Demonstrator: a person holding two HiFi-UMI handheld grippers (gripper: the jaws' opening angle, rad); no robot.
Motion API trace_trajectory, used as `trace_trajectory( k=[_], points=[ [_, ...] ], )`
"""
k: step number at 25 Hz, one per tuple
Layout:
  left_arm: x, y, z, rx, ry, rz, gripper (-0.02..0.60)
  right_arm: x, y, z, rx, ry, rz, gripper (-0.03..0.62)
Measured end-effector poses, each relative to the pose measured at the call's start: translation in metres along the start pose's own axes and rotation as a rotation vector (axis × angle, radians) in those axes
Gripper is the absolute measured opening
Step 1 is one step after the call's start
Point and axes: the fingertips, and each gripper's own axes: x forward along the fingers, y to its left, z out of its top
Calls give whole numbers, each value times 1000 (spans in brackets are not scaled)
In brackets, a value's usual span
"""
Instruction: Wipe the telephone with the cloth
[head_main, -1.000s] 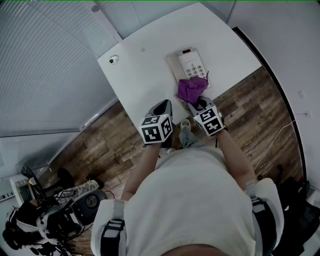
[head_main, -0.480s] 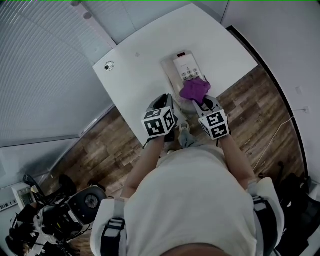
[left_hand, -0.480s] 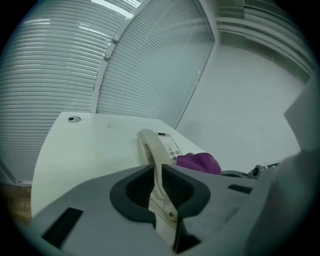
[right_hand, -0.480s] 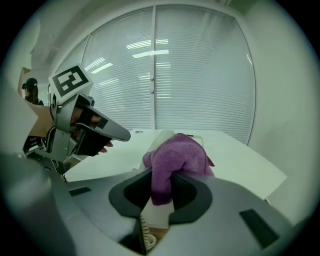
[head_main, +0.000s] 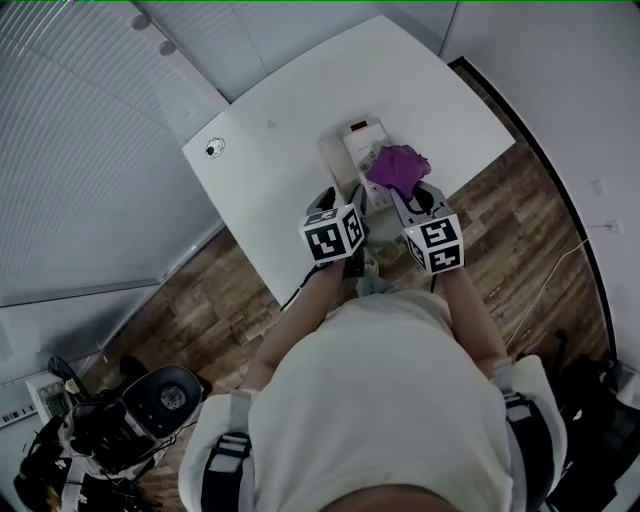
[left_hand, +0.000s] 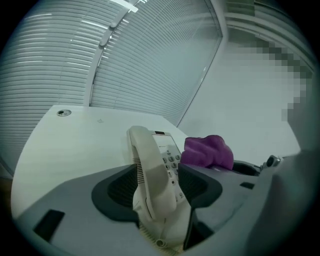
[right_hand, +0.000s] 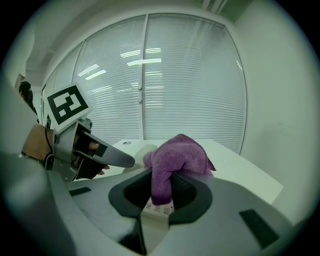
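Purple cloth (right_hand: 177, 160) pinched in right hand-held gripper (right_hand: 162, 189), hanging over telephone (head_main: 352, 148)

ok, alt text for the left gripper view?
The left tool has its jaws apart, having just been opening, with the cream telephone's handset standing between them on a white table. A purple cloth is bunched to the right of the keypad, and window blinds fill the background.

**A:** Left of the telephone (head_main: 352, 150) the table (head_main: 270, 105) lies wide open; just a small round fitting (head_main: 214, 147) near the corner.

**B:** Right side's tight, though; the cloth (head_main: 398, 167) is bunched over the telephone's right half; blinds (left_hand: 150, 55) close off the far edge.
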Motion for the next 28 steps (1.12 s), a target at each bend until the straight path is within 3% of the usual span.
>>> trace_trajectory(
  k=[21,28],
  points=[
    [57,23,22,25,11,278,249,53,-35,23,-24,6,58,87],
    [54,22,22,-23,0,246,247,60,-39,24,-23,7,74,87]
  ],
)
